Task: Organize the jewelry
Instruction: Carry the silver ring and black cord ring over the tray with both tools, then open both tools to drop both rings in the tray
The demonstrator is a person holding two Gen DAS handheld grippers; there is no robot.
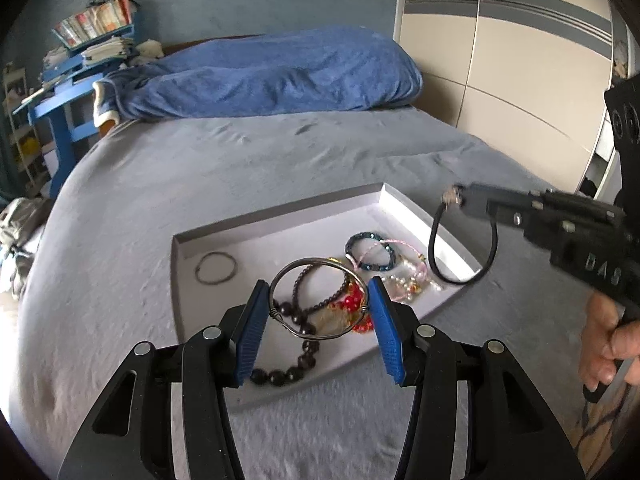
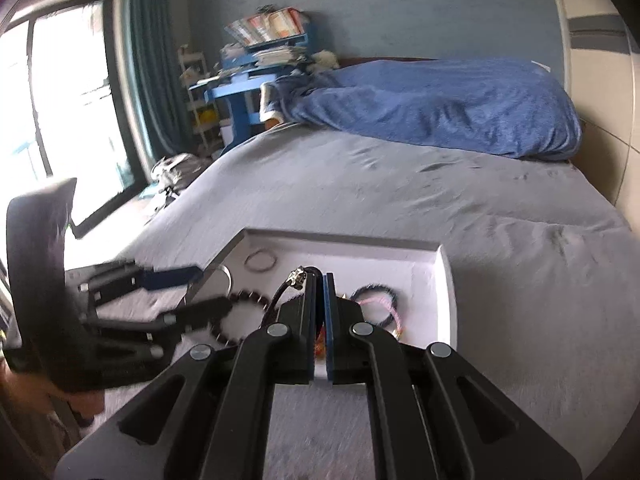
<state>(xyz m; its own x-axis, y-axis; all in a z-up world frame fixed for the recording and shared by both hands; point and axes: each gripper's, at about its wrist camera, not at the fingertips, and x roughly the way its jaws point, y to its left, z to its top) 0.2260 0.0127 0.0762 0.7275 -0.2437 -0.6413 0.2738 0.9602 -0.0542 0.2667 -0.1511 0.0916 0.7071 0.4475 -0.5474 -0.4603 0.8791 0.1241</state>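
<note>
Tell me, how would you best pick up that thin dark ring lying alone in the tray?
The thin dark ring lies flat on the tray floor, apart from the other jewelry. I'd probably come from above, one finger inside the loop and one outside, and pinch its wire. Its left arc seems best, since that side has bare floor.

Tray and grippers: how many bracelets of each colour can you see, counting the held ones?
Silver bangle: 1
Black cord: 1
Thin dark ring: 1
Big black beads: 1
Small black beads: 1
Red beads: 1
Blue beads: 1
Pink: 1
Pearls: 1
Total: 9
</note>
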